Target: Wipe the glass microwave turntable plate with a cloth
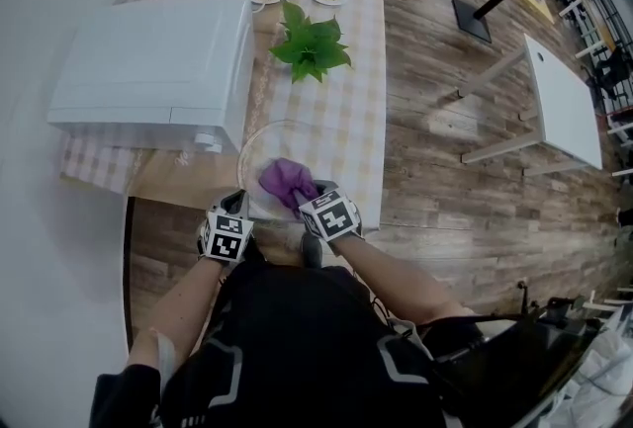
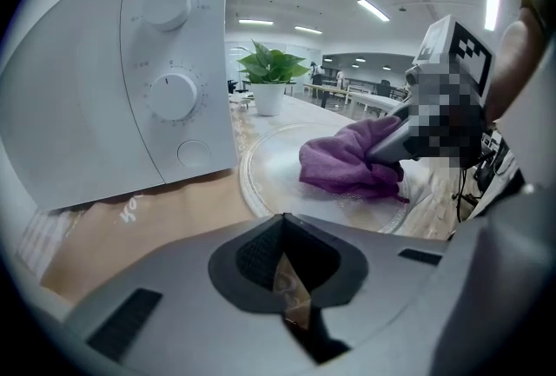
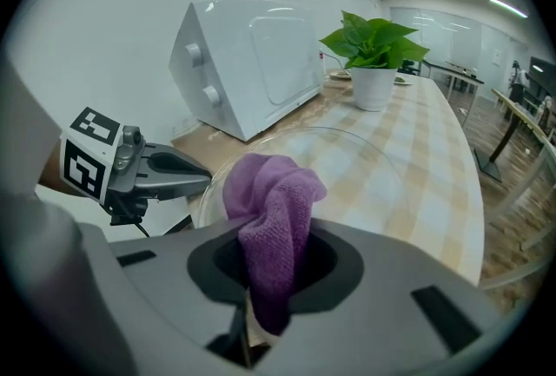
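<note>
left tool [image 2: 291, 300] clamped on plate [image 2: 268, 176] rim | right tool [image 3: 261, 313] gripping purple cloth [image 3: 274, 222] on plate

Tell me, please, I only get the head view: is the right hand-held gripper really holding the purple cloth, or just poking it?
Observer: Holding it. The right gripper view shows the right hand-held gripper with its jaws shut on the purple cloth, which bunches up between them.
Operator: What is the other one doing?
Observer: In the left gripper view, the left hand-held gripper looks pinched on the near rim of the glass plate.
Operator: Does the microwave have buttons?
Observer: The left gripper view shows the front of the microwave: two round knobs, one above the other.
</note>
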{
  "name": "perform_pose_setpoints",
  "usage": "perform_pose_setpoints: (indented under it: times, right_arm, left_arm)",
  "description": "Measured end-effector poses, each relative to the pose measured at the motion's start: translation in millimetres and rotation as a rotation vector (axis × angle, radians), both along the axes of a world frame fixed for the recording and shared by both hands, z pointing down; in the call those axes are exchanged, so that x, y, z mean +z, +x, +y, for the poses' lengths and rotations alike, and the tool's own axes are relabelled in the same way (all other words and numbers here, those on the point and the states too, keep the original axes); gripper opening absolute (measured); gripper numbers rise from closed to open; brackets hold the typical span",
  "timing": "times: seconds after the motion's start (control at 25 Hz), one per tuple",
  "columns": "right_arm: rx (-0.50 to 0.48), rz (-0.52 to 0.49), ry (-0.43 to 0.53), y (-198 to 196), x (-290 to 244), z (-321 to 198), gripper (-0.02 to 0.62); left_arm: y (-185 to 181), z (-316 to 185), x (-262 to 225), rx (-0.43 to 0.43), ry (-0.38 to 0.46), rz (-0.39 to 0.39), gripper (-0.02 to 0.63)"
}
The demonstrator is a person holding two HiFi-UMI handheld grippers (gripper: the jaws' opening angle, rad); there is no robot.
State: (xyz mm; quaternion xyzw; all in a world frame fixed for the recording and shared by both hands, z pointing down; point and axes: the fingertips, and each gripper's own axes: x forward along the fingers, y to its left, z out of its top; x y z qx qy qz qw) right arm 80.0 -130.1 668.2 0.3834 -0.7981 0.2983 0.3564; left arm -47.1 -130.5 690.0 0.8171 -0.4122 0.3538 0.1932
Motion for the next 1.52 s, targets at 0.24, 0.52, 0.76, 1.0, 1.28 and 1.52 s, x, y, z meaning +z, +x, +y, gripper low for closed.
perform_pose_setpoints:
  times: [0.24,0.52,0.76,1.0,1.28,1.52]
  right_arm:
    - [0.061,0.032,-0.001,38.2,-1.9,9.0,0.074]
    - [0.139,0.056,0.008,77.8,-5.2,17.8,0.075]
    - [0.195,0.049,-0.001,93.3,-12.8,25.9,0.075]
    - [-0.052,0.016,0.109,47.8,-52.4,32.1,0.074]
    - [-0.194,-0.122,0.141,-28.2,-85.5,29.7,0.074]
    - [-0.312,-0.174,0.15,-86.6,-86.7,24.5,0.074]
  left_arm:
    - [-0.8,0.0,0.3,0.002,0.007,0.0,0.008]
    - [-0.8,-0.8,0.1,-0.015,0.013,0.003,0.008]
    - [-2.8,-2.6,0.2,-0.024,0.005,0.006,0.008]
    - [-3.8,-6.3,-7.6,-0.086,0.009,0.083,0.008]
    - [-11.0,-9.8,-10.8,-0.08,-0.006,0.066,0.008]
    - [-25.6,-2.3,-21.9,-0.118,0.002,0.089,0.008]
